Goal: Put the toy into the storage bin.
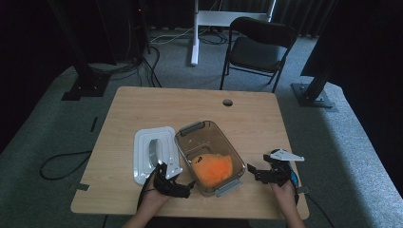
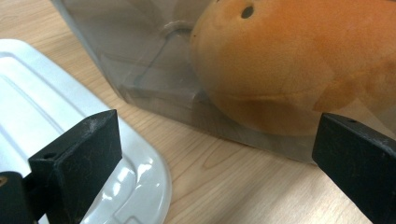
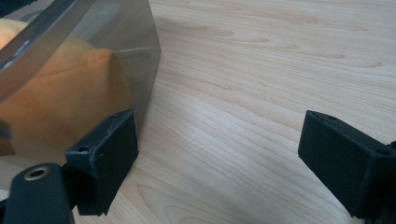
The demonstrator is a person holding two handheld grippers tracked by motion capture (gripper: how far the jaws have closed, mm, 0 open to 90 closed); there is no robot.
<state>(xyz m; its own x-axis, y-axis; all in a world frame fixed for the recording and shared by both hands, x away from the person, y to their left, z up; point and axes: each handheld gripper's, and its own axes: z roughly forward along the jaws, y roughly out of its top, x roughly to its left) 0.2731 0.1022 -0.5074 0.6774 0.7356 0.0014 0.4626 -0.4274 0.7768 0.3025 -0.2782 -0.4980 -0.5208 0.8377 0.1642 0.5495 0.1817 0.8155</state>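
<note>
2 handheld grippers flank a clear container (image 1: 209,156) on a wooden bench (image 1: 256,118).

An orange plush toy (image 1: 212,169) lies inside; a white lid (image 1: 152,152) rests just left. Left gripper (image 1: 173,183) and right gripper (image 1: 259,173) have fingers spread, holding nothing.

text: none legible | labels: none | brands: none | numbers: none

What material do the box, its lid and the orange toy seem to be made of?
Box: probably clear, smoke-tinted plastic; the toy shows through its wall. Lid: likely white glossy plastic, with bright reflections. Orange toy: apparently plush fabric, matte and fuzzy.
</note>
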